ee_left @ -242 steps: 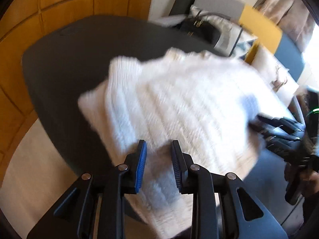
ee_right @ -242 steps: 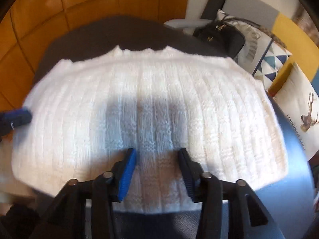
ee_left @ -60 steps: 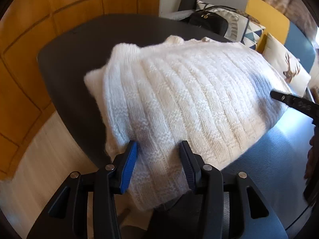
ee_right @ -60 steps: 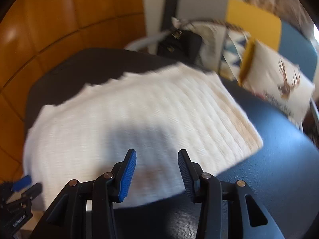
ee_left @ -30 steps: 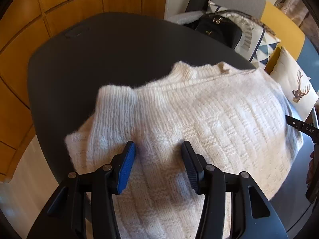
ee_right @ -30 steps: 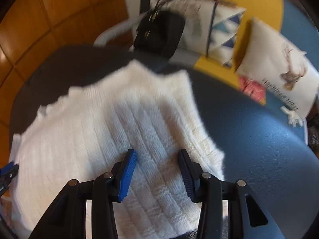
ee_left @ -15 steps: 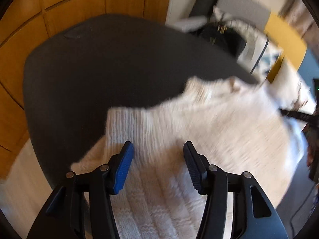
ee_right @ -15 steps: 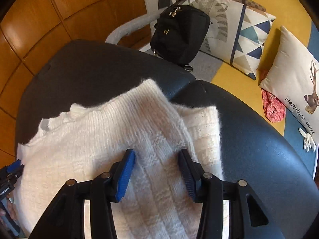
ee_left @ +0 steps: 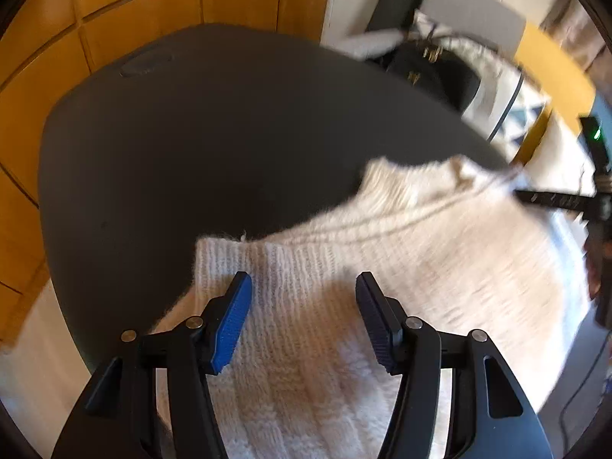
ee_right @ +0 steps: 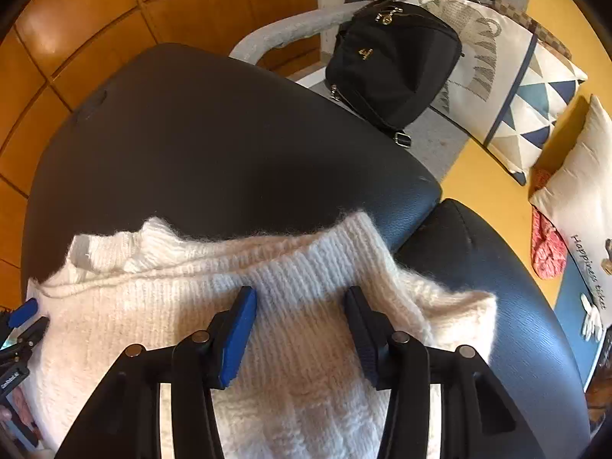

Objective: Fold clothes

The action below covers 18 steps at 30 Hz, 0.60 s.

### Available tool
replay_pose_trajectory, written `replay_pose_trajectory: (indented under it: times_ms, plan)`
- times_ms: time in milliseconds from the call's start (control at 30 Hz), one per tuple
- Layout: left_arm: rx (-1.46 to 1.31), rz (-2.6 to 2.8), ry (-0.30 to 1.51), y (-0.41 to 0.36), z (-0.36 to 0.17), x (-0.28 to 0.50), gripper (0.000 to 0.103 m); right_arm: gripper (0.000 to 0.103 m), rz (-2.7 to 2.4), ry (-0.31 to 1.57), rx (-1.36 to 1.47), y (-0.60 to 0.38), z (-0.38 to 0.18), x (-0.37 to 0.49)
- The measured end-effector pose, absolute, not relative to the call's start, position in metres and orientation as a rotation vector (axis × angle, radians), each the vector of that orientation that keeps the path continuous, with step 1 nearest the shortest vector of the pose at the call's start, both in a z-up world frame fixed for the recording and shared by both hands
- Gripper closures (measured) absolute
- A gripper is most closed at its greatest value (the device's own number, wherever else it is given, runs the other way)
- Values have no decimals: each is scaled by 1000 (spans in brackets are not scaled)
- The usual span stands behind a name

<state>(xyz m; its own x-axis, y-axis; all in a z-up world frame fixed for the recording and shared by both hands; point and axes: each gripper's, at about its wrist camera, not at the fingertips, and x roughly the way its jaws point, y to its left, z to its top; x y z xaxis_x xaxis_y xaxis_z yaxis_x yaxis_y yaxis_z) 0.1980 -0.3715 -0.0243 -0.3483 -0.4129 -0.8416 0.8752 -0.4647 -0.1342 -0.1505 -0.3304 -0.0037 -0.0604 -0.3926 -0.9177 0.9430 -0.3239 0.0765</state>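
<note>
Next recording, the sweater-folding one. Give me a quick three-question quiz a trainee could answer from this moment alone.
1. True or false: the left gripper is clamped shut on the white knitted sweater.
2. Multiple choice: what sits on the sofa behind the dark table? A) a red kettle B) a black handbag C) a laptop
3. Fill in: in the right wrist view, the right gripper hangs over the sweater's ______ edge, and its jaws stand ______.

Key
1. False: the blue pads stand apart above the knit, and these jaws have just been opening.
2. B
3. ribbed; open, with nothing pinched between them.
</note>
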Motion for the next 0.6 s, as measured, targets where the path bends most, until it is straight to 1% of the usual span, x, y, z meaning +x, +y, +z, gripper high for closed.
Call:
replay_pose_trajectory:
  times_ms: [100,133,267,300,333,400,500,600]
  plan:
    - [913,-1981,734,-353,-11,202,43,55,-1526,663,1057,-321,11,-123]
    - [919,-1999,721,-348,-11,201,43,55,-1487,679,1032,-320,11,-110]
    - [1045,-1970,680,-349,-36,185,42,55,-1416,823,943,-323,-6,-62]
    - [1042,-1964,689,-350,-37,185,39,55,-1423,867,922,-325,-13,-52]
    - [1022,-1965,703,-350,-35,187,38,54,-1443,872,912,-326,-15,-49]
    - [961,-1978,726,-347,-27,195,38,54,-1473,861,939,-326,-12,-46]
    - [872,-2040,670,-326,-5,207,38,54,-1472,780,899,-307,11,-40]
    - [844,-2099,648,-297,0,211,38,54,-1438,744,865,-277,18,-24]
